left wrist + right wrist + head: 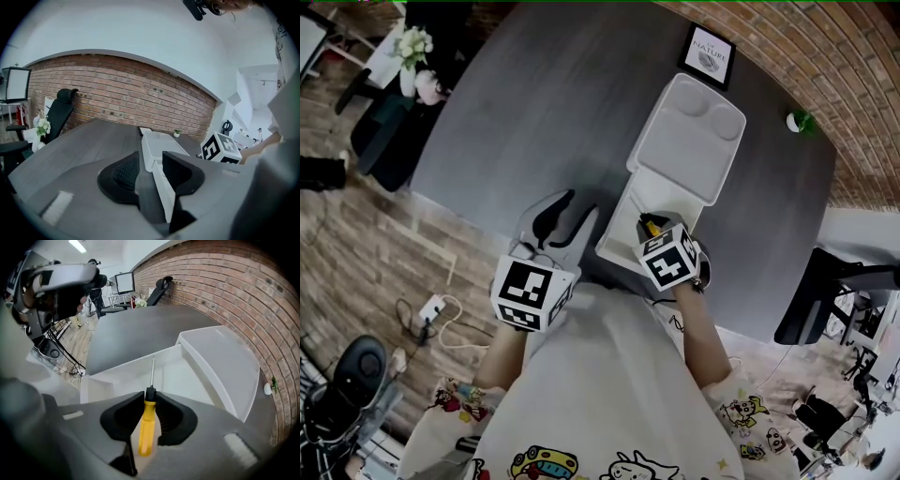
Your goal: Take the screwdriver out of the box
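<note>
In the head view, the white box (662, 195) lies open on the grey table (534, 112), its lid (689, 141) folded back toward 1 o'clock. Your right gripper (656, 232) is at the tray's near end, with the screwdriver (647, 223) showing yellow at its tip. The grasp looks made. What's left is to raise the tool clear of the box, since it sits over the tray and not outside it. Your left gripper (567, 220) rests at 9 o'clock of the box, just beside its wall.

In the left gripper view, the left gripper (150, 174) has its jaws spread wide with nothing held. Bare table shows between them, and the box (163, 185) runs along the inside of the 3 o'clock jaw. You can't tell from here whether they touch.

In the right gripper view, the right gripper (147, 414) has its jaws pressed onto the screwdriver (146, 427), pinching it where the yellow handle meets the black collar. The thin shaft points to 12 o'clock over the open tray (192, 378). Whether the tip rests on the tray floor can't be told
</note>
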Available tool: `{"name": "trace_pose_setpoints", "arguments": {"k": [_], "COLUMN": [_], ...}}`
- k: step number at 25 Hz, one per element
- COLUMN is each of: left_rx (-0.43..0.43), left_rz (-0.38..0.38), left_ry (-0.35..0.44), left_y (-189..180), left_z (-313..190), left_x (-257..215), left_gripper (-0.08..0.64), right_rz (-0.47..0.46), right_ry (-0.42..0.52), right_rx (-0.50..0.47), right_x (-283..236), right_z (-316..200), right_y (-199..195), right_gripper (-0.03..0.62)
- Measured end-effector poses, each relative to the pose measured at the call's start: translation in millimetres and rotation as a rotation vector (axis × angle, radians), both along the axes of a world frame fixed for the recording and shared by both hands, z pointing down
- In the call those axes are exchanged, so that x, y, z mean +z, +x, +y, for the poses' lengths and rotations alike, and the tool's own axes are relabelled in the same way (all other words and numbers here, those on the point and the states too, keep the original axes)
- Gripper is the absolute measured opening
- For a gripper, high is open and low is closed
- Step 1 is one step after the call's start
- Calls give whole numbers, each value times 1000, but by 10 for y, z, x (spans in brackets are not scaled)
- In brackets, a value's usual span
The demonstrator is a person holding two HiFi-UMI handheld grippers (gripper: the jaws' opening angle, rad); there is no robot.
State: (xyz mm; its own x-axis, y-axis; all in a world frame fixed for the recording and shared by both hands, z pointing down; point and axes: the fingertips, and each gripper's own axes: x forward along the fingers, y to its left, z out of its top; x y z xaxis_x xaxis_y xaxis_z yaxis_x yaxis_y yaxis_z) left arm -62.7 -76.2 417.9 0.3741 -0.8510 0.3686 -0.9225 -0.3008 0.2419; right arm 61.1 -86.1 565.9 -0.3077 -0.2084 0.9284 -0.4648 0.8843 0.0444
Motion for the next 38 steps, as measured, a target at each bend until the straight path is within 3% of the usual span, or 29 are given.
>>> {"name": "trace_pose_setpoints", "arguments": {"k": [14, 24, 33, 38], "left_rx": [29, 86, 158, 209], "left_rz": [-34, -66, -80, -78], "left_ry": [52, 90, 124, 143], "left_y": [61, 158, 390, 567], "left_z": [-33, -67, -142, -153], "left_x": [-202, -388, -540, -607], "left_gripper": [158, 158, 158, 158], "right_rz": [-128, -245, -343, -343], "right_ry": [79, 194, 277, 323], "right_rx": [71, 127, 256, 328], "right_x": [-433, -971, -1377, -1480], "right_z": [-158, -249, -294, -303], "right_y": [-29, 53, 455, 749], "right_gripper": [77, 77, 77, 75]}}
